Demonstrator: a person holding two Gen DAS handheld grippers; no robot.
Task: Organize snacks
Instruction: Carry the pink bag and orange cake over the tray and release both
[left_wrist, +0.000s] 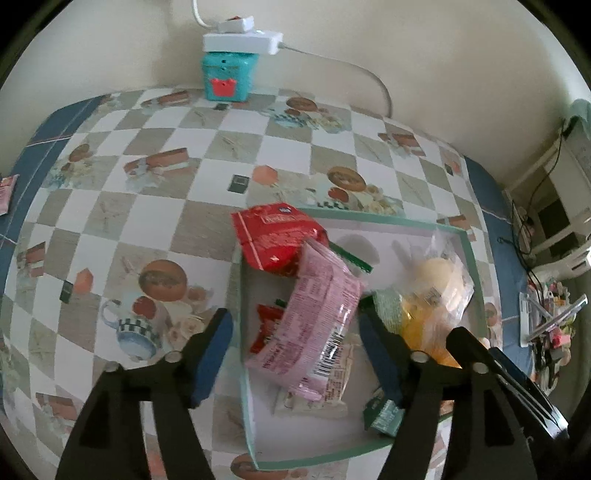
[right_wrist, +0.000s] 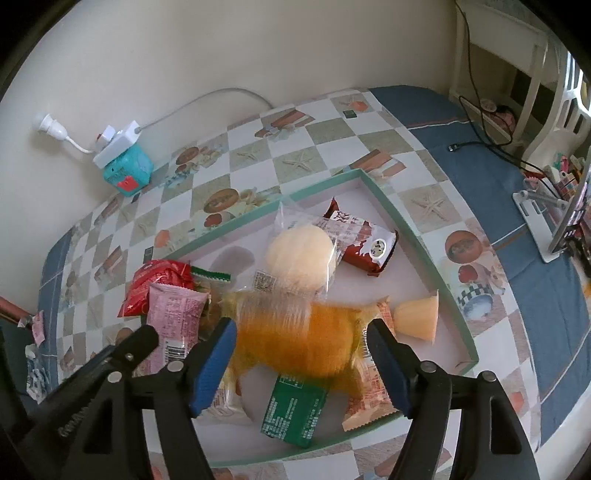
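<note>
1. The left gripper (left_wrist: 295, 354) hangs over the left part of the tray (left_wrist: 391, 220), its 2 blue-padded jaws spread wide with nothing clamped between them.
2. Between those jaws in the left wrist view lies a pink packet (left_wrist: 314, 325), barcode end toward the camera, its far end resting on a red bag (left_wrist: 277, 240) that overhangs the tray's far-left corner.
3. Right of the pink packet, a pale round bun in clear wrap (right_wrist: 301, 258) sits mid-tray, with a brown-and-white packet (right_wrist: 364, 245) just beyond it toward the far wall.
4. The right gripper (right_wrist: 301, 358) is also wide open; an orange packet (right_wrist: 306, 339), blurred, lies between its pads, and I cannot tell whether either pad touches it.
5. A green packet (right_wrist: 293, 413) lies near the tray's front edge, partly under the orange one.
6. A small pale jelly cup (right_wrist: 417, 317) lies on its side near the tray's right wall.
7. A teal box (left_wrist: 226, 75) with a white power strip on top stands against the back wall on the checkered tablecloth (left_wrist: 147, 206).
</note>
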